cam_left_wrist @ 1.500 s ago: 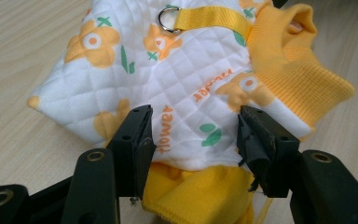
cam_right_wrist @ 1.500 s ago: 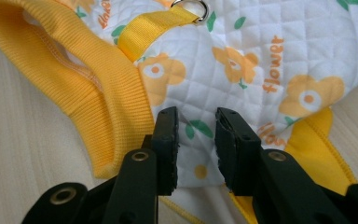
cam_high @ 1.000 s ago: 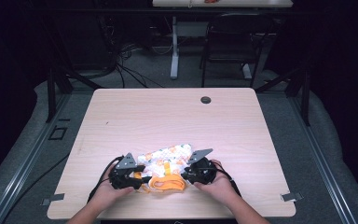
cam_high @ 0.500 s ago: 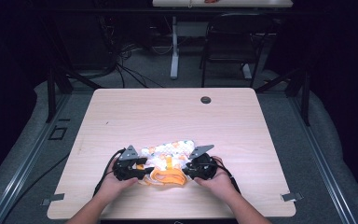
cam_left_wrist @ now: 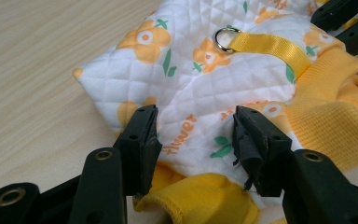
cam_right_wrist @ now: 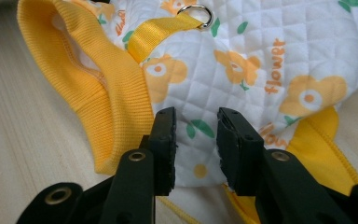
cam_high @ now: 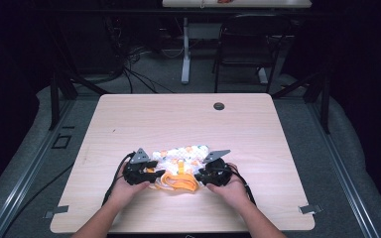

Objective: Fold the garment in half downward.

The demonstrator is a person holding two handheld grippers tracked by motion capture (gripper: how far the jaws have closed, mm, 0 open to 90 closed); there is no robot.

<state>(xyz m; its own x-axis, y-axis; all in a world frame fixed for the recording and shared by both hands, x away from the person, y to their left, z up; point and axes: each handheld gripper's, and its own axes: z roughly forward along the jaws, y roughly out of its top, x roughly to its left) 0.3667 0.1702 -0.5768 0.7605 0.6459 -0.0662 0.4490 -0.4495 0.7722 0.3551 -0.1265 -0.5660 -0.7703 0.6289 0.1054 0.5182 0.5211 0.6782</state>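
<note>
fingers (cam_left_wrist: 144, 135) apart — quilted garment (cam_left_wrist: 205, 88) between, on table (cam_high: 144, 119)

Two black hand-held grippers on bare forearms

Left gripper (cam_high: 155, 174) and right gripper (cam_high: 198, 177) carry grey three-cornered top plates, trailing black cables, and brass-ringed screw holes along their black jaws
</note>
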